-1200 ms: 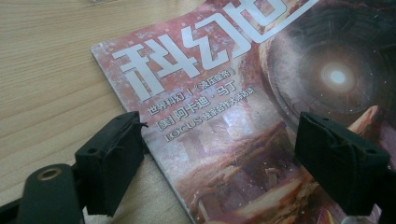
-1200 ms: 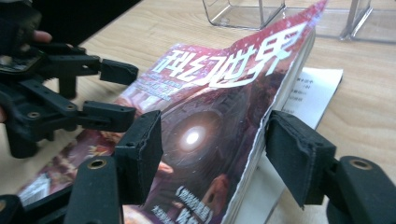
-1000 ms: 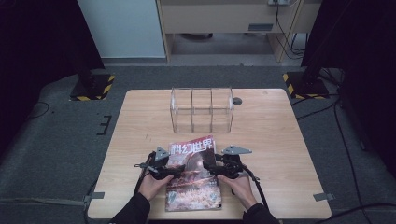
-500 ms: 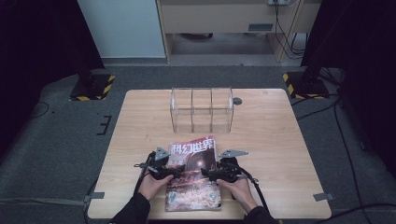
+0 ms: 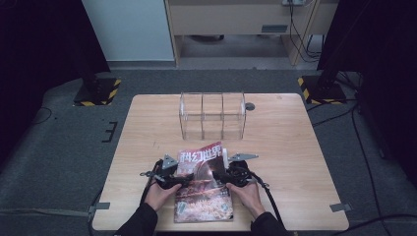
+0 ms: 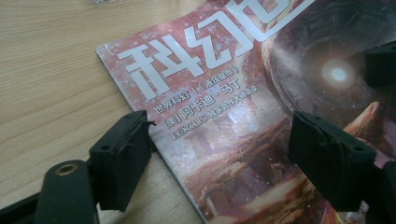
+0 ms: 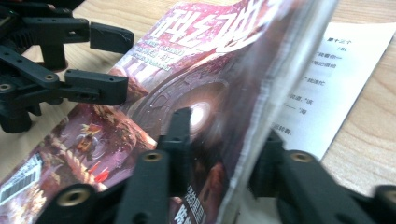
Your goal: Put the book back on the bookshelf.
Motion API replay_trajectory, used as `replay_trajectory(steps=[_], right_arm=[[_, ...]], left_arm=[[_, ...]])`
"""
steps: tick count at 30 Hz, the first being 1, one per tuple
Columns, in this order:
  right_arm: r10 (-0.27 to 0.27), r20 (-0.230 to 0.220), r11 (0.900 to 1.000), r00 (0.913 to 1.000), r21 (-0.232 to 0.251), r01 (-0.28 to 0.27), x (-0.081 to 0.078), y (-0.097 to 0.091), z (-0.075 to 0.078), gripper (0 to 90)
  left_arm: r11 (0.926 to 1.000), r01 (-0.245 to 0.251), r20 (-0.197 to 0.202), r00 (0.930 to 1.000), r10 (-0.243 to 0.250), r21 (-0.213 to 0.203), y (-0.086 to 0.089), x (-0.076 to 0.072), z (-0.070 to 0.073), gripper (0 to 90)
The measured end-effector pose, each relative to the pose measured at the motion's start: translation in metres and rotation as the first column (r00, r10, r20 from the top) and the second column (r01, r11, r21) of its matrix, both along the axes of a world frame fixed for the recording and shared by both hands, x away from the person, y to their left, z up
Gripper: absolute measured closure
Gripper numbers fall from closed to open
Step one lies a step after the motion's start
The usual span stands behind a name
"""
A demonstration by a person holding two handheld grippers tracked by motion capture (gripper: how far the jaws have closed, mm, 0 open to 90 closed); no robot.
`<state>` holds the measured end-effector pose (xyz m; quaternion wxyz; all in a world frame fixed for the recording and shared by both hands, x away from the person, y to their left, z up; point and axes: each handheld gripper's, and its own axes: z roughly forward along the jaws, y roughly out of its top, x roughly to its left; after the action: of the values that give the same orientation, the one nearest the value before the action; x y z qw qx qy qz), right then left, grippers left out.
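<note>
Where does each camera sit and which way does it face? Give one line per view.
High view: above the person's side, looking forward and down on the table; forearms, both hands show.
Left gripper view: on the left gripper, open over the magazine.
Right gripper view: on the right gripper, jaws pinching lifted pages; the left gripper shows beyond.
Shared: the magazine.

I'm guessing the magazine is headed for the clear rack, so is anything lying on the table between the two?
Nothing visible: bare tabletop separates the magazine from the clear rack. The right gripper pinches a lifted stack of pages; the left gripper straddles the spine edge, open.
</note>
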<state>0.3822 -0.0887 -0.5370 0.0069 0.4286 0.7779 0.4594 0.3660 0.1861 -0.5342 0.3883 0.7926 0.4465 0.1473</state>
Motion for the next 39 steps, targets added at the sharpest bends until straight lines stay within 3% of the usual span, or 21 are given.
replay_trajectory(steps=[7, 12, 17, 19, 24, 31, 34, 39], right_arm=[[0.013, 0.023, 0.9973, 0.9997, 0.072, -0.014, -0.003, -0.004, 0.006, 84.3], [0.036, 0.048, 0.9911, 0.9982, 0.127, -0.042, -0.005, -0.007, 0.012, 86.2], [0.048, 0.071, 0.984, 0.9963, 0.168, -0.059, -0.007, -0.01, 0.017, 86.5], [0.047, 0.086, 0.9826, 0.9952, 0.175, -0.061, -0.008, -0.011, 0.02, 86.5], [0.047, 0.115, 0.9783, 0.9922, 0.195, -0.069, -0.009, -0.018, 0.026, 86.6], [0.071, 0.136, 0.9739, 0.9882, 0.205, -0.098, -0.01, -0.021, 0.03, 86.6], [0.07, 0.127, 0.976, 0.9894, 0.196, -0.095, -0.009, -0.021, 0.027, 86.5], [0.053, 0.102, 0.9826, 0.9933, 0.172, -0.07, -0.007, -0.022, 0.022, 86.3]], left_arm=[[0.999, 0.009, 0.004, 1.0, -0.009, -0.045, 0.002, -0.002, 0.006, 24.1], [0.9982, 0.015, 0.008, 0.9999, -0.015, -0.058, 0.003, -0.004, 0.009, 24.0], [0.9948, 0.017, 0.023, 0.9996, -0.015, -0.101, 0.005, -0.005, 0.013, 21.6], [0.9927, 0.019, 0.032, 0.9994, -0.016, -0.119, 0.006, -0.006, 0.015, 21.3], [0.9949, 0.016, 0.015, 0.9998, -0.015, -0.1, 0.007, -0.005, 0.013, 19.4], [0.9884, 0.053, -0.021, 0.9982, -0.056, -0.142, 0.005, -0.002, 0.008, 17.7], [0.9838, 0.05, -0.065, 0.996, -0.062, -0.172, 0.008, 0.0, 0.006, 21.3], [0.9809, 0.028, -0.077, 0.9961, -0.044, -0.193, 0.013, -0.001, 0.01, 32.6]])
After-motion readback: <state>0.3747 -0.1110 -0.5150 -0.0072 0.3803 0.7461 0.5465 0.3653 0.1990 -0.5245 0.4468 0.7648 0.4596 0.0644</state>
